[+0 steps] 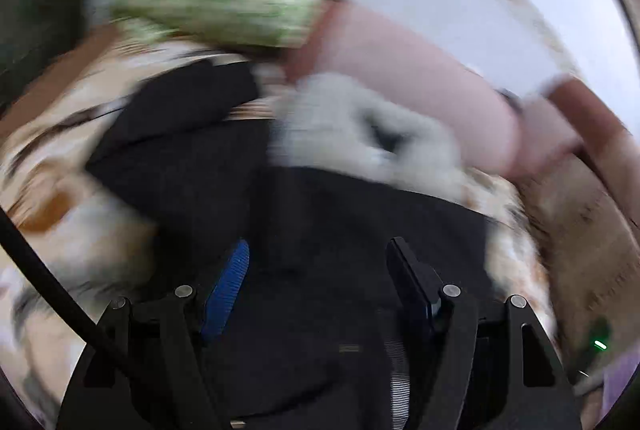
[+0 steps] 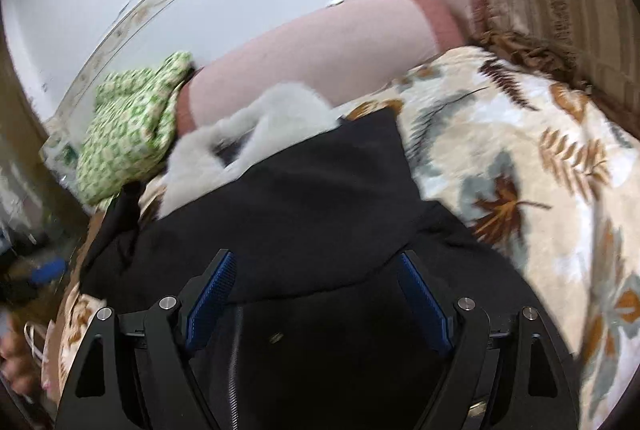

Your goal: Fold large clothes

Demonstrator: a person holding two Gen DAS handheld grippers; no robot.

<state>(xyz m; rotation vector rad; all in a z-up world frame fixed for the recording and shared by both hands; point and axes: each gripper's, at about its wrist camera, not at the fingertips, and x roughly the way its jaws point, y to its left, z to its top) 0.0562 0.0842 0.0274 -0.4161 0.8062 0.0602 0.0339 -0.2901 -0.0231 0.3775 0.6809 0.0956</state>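
Our left wrist view is badly smeared by motion, so we can make out only colours and rough shapes there; the right wrist view is sharper, though its edges blur too. The lower part of the black garment [image 2: 320,197] is cut off behind both grippers, and we cannot tell what kind of garment it is. It lies spread on a leaf-patterned blanket [image 2: 520,165], with a fold or flap across its middle. At its far edge sits one white fluffy item [image 2: 256,137], partly overlapping it; its form is unclear. Beyond lie one pink bolster pillow [image 2: 320,57] and one green-and-white patterned cloth bundle [image 2: 128,129].

We hold the left gripper [image 1: 320,262] low over the black garment [image 1: 280,197], fingers spread wide and gripping nothing. The right gripper [image 2: 316,286] hovers likewise over the dark cloth, its two blue pads [image 2: 210,300] wide apart and empty.
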